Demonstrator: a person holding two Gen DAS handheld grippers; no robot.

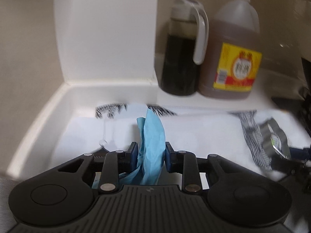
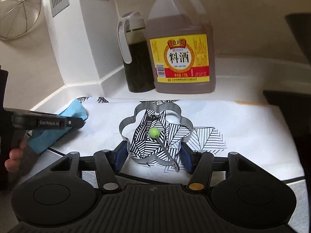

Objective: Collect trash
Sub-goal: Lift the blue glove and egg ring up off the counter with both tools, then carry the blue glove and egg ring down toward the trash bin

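Note:
My left gripper (image 1: 150,153) is shut on a crumpled light-blue paper (image 1: 152,132), which stands up between the pads and trails back under the jaws. From the right wrist view the same blue paper (image 2: 75,110) shows at the left, just over the patterned cloth. My right gripper (image 2: 153,157) is shut on a flower-shaped metal ring (image 2: 155,106) with a green-knobbed handle (image 2: 154,132); both pads press its sides. The ring rests on the cloth. It appears blurred at the right edge of the left wrist view.
A white cloth with black line patterns (image 2: 213,116) covers the counter. Behind it stand a big cooking-wine jug (image 2: 182,58) and a dark sauce bottle (image 2: 136,64), against a white wall corner. A wire strainer (image 2: 17,9) hangs top left. A hand (image 2: 13,155) holds the left gripper.

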